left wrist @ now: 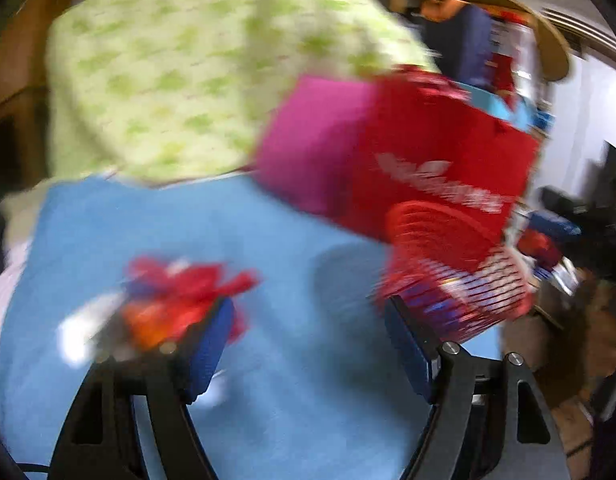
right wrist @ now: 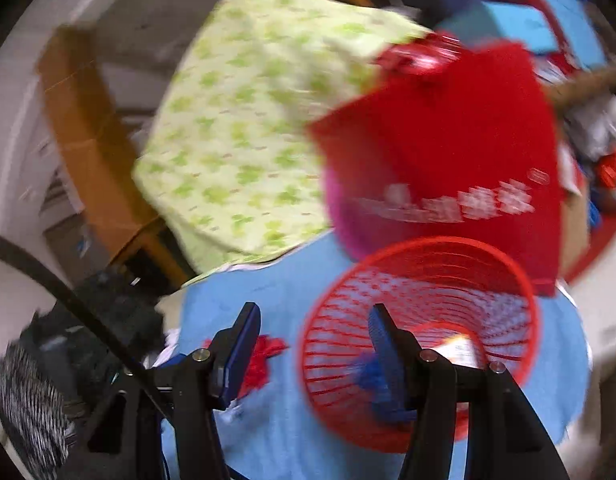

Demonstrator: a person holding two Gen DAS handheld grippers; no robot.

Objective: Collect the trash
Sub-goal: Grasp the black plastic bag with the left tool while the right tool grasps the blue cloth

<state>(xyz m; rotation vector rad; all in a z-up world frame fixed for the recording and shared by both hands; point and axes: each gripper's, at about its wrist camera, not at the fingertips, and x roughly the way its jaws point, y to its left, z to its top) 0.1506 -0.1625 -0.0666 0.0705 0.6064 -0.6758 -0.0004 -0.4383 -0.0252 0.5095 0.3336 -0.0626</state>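
Both views are blurred by motion. A red mesh waste basket (right wrist: 420, 340) stands on a blue cloth (right wrist: 283, 420); it holds a blue scrap and a white and orange wrapper (right wrist: 460, 350). The basket also shows in the left wrist view (left wrist: 460, 272), to the right. Red, orange and white crumpled wrappers (left wrist: 167, 304) lie on the blue cloth (left wrist: 287, 360) just left of my left gripper (left wrist: 308, 320), which is open and empty. My right gripper (right wrist: 314, 324) is open and empty, its right finger in front of the basket rim. A red wrapper (right wrist: 263, 360) lies behind its left finger.
A red bag with white lettering (left wrist: 440, 160) and a pink side stands behind the basket. A green patterned cushion (left wrist: 195, 72) lies behind the blue cloth. A wooden frame (right wrist: 83, 140) is at the left. Dark clutter (right wrist: 87, 340) sits at the lower left.
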